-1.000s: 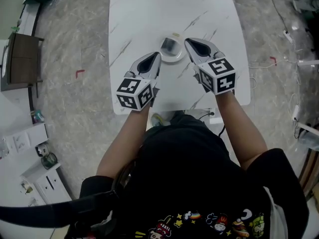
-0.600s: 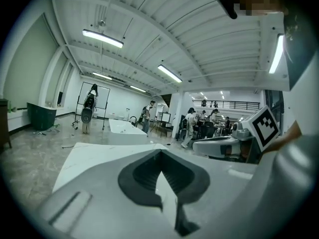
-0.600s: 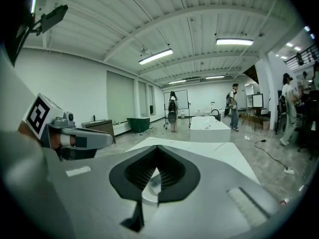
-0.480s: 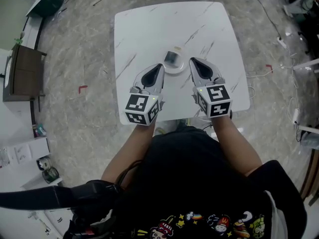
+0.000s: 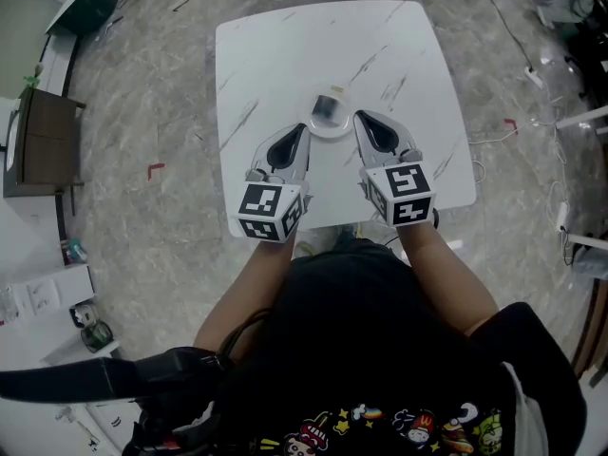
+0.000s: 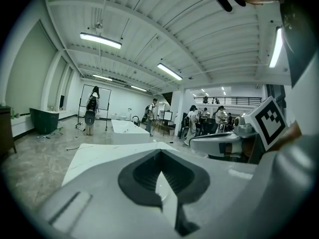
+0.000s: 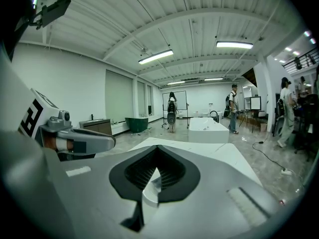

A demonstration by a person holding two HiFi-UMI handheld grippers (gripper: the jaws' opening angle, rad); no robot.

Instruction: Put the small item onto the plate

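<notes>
Table point(image 5: 285, 55): a white, marble-veined top is seen from above, standing on a grey veined floor point(image 5: 142, 93).

Plate point(image 5: 331, 134): a small white plate is set near the middle of the table, slightly toward the near edge.

Small item point(image 5: 328, 108): a small dark, square-looking piece is seen lying on the plate, toward its far side. What it is cannot be made out.

Left gripper point(image 5: 299, 129): it is held over the near half of the table, just left of the plate, with the tips pointed away from the person. In its own view the left gripper point(image 6: 160, 157) is shown with the jaws brought together at the tips. Nothing is caught between the dark ribbed pads.

Right gripper point(image 5: 362, 118): it is held just right of the plate, level with the other tool. In its own view the right gripper point(image 7: 157, 153) is shown with the jaws fully closed. Nothing is held, and only a sliver of white is seen through the slit below the tips.

Marker cubes: one is carried at the near end of the left tool point(image 5: 269, 211) and one at the near end of the right tool point(image 5: 400, 194).

Spacing: the two tools are set on either side of the plate. Contact with the plate cannot be told.
</notes>
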